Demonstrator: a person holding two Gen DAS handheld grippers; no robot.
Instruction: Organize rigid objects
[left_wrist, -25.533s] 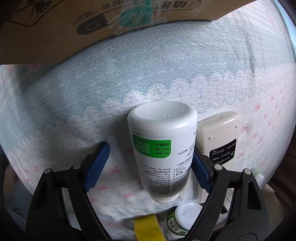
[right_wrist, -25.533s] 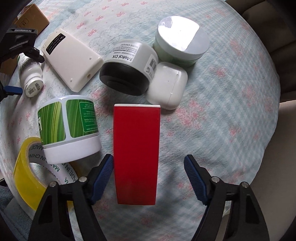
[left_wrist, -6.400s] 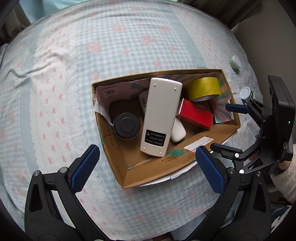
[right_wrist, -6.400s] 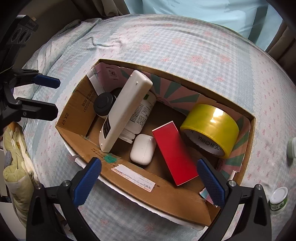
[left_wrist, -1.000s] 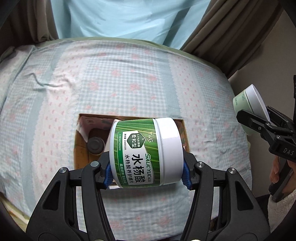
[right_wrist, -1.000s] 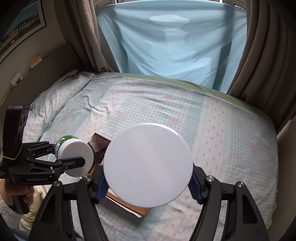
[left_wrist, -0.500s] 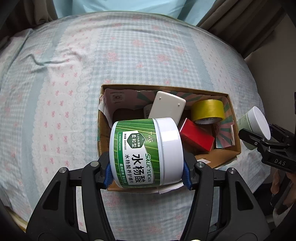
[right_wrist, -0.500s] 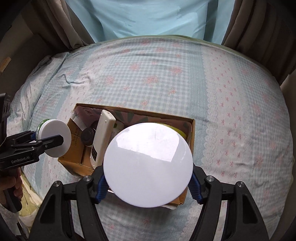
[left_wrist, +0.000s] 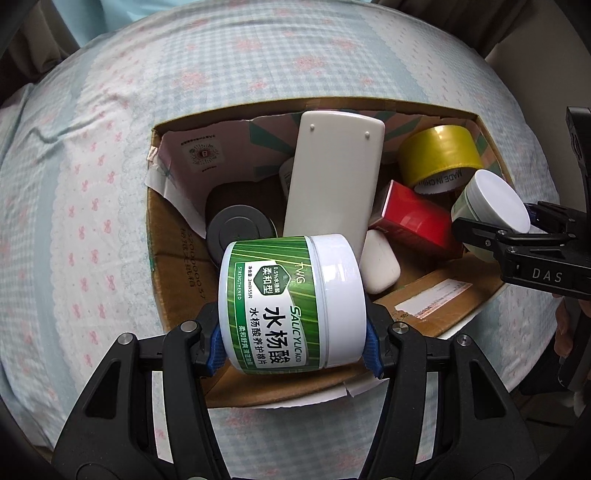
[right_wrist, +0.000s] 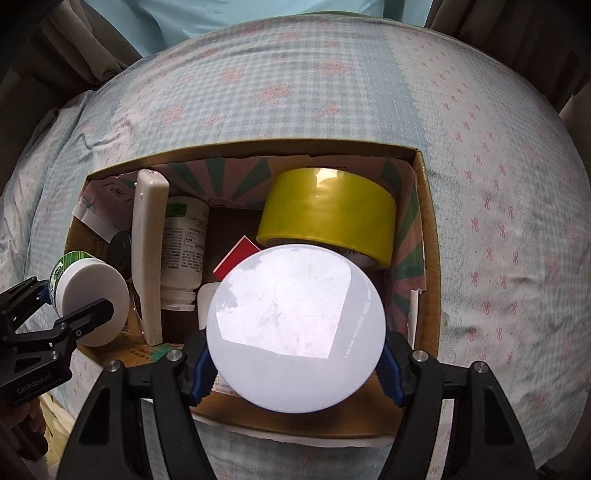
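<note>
While both jars hang over the cardboard box (left_wrist: 177, 266), the drop turns on what lies beneath each: the box sits on a bed (left_wrist: 74, 184) covered in a blue-checked, pink-flowered sheet, with curtains at the far edge of the room.

Inside the box, going down in size: a cream remote control (left_wrist: 332, 173) leaning lengthwise from the near side toward the far wall, a yellow tape roll (left_wrist: 439, 155) in the far right corner, a red box (left_wrist: 413, 225) beside it, a white bottle (right_wrist: 183, 251) lying under the remote, a dark round jar (left_wrist: 236, 229) at the left, and a small white earbud case (left_wrist: 380, 262).

The left tongs (left_wrist: 293, 343) are clenched on the green-labelled salicylic acid jar (left_wrist: 291, 299), which lies on its side, lid to the right, above the box's near left part. The right tongs (right_wrist: 295, 373) grip a pale green jar with a white lid (right_wrist: 295, 328), lid facing the camera, above the near right part (its body is hidden in the right wrist view).

I judge the free floor to be scant; the near edge, in front of the remote and earbud case, looks the likeliest landing spot.
</note>
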